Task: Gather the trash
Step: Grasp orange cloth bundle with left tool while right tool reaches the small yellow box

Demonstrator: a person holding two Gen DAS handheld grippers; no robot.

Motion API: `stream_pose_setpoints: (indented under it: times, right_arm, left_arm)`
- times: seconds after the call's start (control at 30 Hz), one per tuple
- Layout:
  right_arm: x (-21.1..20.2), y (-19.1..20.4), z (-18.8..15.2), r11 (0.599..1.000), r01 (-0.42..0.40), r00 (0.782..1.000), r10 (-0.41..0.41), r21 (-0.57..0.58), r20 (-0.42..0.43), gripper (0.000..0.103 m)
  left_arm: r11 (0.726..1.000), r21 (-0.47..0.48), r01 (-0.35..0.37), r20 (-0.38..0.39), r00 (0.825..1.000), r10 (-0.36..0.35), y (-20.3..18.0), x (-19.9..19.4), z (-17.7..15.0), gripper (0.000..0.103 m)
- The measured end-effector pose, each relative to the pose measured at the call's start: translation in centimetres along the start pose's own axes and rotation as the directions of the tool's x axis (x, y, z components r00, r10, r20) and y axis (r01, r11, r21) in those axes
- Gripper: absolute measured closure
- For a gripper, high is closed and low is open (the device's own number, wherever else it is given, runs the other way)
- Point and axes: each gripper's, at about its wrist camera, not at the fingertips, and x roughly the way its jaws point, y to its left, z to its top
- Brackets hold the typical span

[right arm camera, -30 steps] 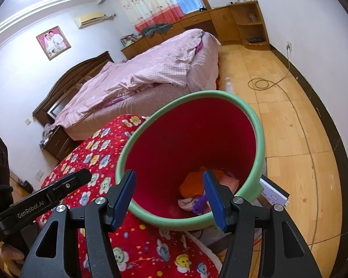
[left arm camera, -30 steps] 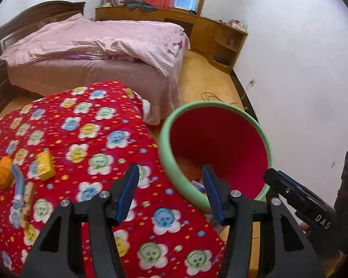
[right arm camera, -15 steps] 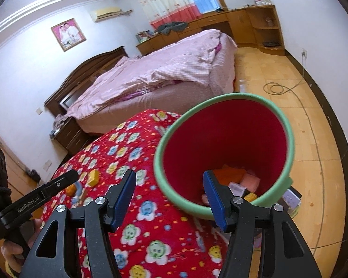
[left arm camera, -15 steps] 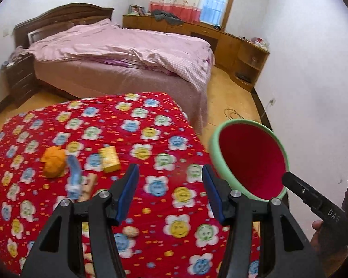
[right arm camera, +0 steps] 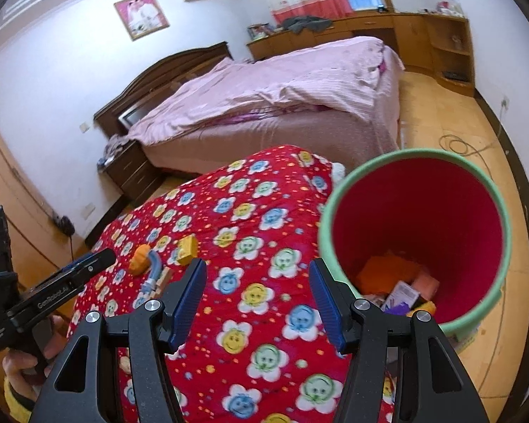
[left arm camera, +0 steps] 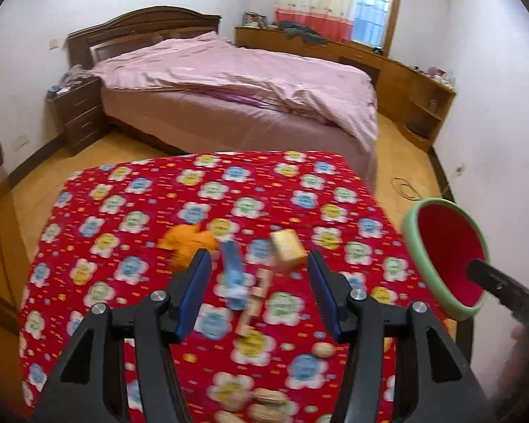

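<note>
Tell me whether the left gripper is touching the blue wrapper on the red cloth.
Apart. The left wrist view shows the left gripper open above the blue wrapper, its pads clear of it.

Swung away from the red bin toward the scraps on the flowered tabletop, left hand-held gripper now framing them, right hand-held gripper off the bin's mouth.

Both the left gripper and the right gripper angle downward, jaws apart and apparently empty.
</note>
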Motion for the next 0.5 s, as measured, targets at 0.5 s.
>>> stream_pose_setpoints:
  times: [0.5]
  right_arm:
    - [6.2, 5.3, 0.6, 0.997, -0.023, 0.998, 0.019, -0.075, -0.056, 0.042]
  left_arm:
    - [0.997, -0.027, -0.072, -0.080, 0.994, 0.070, 6.1, 6.4, -0.6, 0.047]
